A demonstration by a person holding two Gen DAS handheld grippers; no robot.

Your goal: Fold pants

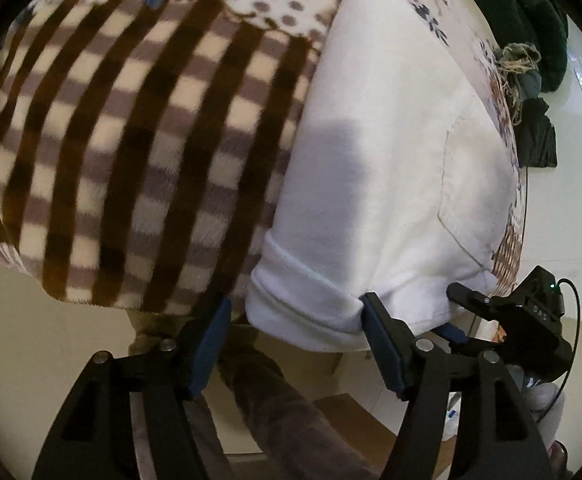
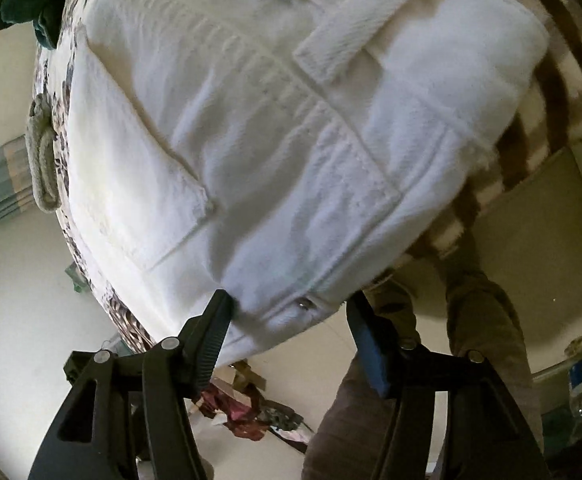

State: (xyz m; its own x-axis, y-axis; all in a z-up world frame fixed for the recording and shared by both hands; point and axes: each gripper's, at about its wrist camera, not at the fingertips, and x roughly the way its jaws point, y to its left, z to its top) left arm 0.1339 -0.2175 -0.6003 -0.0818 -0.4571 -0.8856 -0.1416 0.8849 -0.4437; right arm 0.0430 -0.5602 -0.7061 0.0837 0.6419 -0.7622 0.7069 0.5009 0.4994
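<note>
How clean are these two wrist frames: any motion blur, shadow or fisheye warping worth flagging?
Left wrist view: the brown striped fleece blanket is smeared by motion blur, a grey shadow crosses the white folded pants, and the edges bow with a dark vignette. Right wrist view: sharper, the pants' weave is legible, with mild blur and strong barrel distortion.

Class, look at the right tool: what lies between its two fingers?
In the right wrist view, the near edge of the white pants, with a metal button, lies between the fingers of the right tool, which stands open.
</note>
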